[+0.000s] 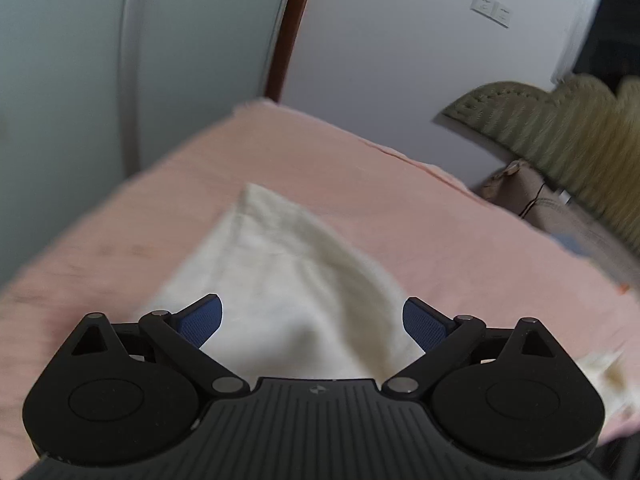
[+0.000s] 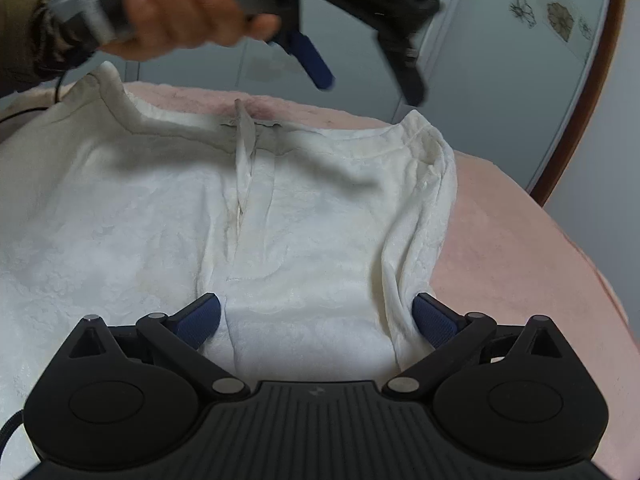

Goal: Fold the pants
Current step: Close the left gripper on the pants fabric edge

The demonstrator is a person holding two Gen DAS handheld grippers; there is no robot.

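White pants lie spread on a pink sheet, with the waistband at the far side and a drawstring trailing down the middle. My right gripper hovers open just above the crotch area, with cloth under it but nothing pinched. A hand holds my left gripper in the air over the waistband, jaws wide apart and empty. In the left wrist view, my left gripper stands open above a cream part of the pants, clear of it.
The pink sheet ends at an edge near a pale wall with sockets and a brown wooden frame. A green striped cloth lies over furniture at the right. A cabinet with flower patterns stands behind the bed.
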